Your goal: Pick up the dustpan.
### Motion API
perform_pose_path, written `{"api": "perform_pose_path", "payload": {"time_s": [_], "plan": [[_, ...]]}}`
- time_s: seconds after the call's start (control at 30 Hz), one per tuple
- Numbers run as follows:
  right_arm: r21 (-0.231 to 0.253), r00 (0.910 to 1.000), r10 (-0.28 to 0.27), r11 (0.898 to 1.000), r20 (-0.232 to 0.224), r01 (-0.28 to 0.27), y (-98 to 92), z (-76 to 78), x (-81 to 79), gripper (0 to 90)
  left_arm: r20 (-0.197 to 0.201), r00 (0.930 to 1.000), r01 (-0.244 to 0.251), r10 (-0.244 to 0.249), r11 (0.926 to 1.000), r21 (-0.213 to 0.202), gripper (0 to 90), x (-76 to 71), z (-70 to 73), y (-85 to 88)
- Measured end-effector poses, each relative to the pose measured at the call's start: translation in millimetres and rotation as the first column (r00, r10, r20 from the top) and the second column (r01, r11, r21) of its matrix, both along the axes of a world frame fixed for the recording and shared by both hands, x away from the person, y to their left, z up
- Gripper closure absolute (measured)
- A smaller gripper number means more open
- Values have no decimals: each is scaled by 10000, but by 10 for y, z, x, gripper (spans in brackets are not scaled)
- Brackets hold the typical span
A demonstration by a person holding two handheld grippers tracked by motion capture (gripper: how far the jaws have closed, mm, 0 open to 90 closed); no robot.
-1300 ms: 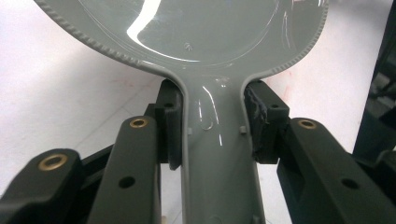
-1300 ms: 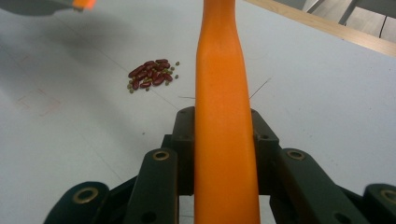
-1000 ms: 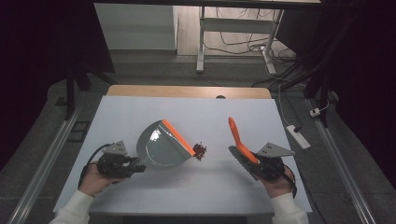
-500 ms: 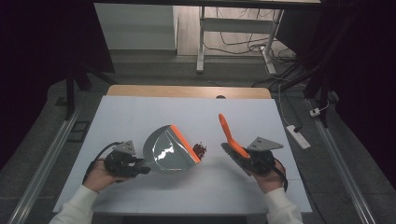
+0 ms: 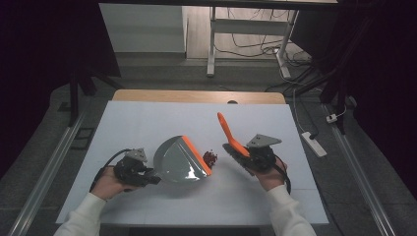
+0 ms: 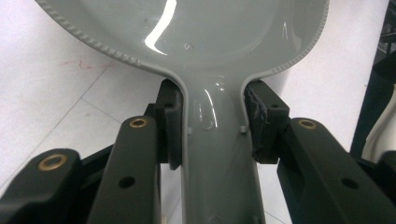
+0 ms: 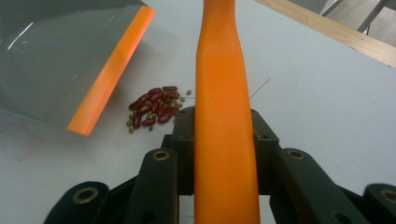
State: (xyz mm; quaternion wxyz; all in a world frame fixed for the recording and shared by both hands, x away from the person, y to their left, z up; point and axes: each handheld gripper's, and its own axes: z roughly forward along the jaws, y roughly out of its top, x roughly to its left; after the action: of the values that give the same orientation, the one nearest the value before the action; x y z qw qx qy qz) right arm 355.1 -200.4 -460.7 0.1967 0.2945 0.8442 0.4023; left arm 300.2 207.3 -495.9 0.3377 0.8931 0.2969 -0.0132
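Left tongs (image 5: 147, 174): you have them clamped on the handle of the grey dustpan (image 5: 179, 160); in the left gripper view the pads (image 6: 172, 123) press the handle from both sides.
Dustpan position: it lies on the white table (image 5: 147, 123), straight ahead of your left tongs, with its orange lip (image 5: 196, 155) turned toward the beans.
Right tongs (image 5: 246, 157): you have them clamped on the orange handle of the brush (image 5: 231, 137); in the right gripper view the handle (image 7: 224, 116) runs up between the two jaws.
Brush position: the handle slants up and away from your right hand; its dark bristle head sits just beside the tongs, low over the table.
Beans (image 5: 210, 157): a small heap on the table between dustpan and brush, just beside the orange lip and near the bristles, touching neither as far as you can see.
Bean detail: in the right gripper view the heap (image 7: 154, 109) is mostly dark red beans with a few small green ones at the edges.
Count: one dustpan, one brush, one heap of beans, two tongs, one in each of your hands.
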Motion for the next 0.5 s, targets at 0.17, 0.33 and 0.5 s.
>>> {"api": "perform_pose_path", "payload": {"time_s": [0.17, 0.33, 0.5], "plan": [[173, 10000, -29, 9998, -57, 30, 87, 38, 124, 699, -73, 9998, 168, -167, 9998, 58, 617, -37, 10, 9], [550, 9999, -31, 9985, -147, 39, 176, 66, 259, 699, -180, 9995, 254, -252, 9996, 112, 618, -41, -3, 15], [543, 9999, 34, 9985, -154, -26, 269, 55, 345, 699, -293, 9993, 223, -220, 9997, 123, 618, -40, -18, 16]]}}
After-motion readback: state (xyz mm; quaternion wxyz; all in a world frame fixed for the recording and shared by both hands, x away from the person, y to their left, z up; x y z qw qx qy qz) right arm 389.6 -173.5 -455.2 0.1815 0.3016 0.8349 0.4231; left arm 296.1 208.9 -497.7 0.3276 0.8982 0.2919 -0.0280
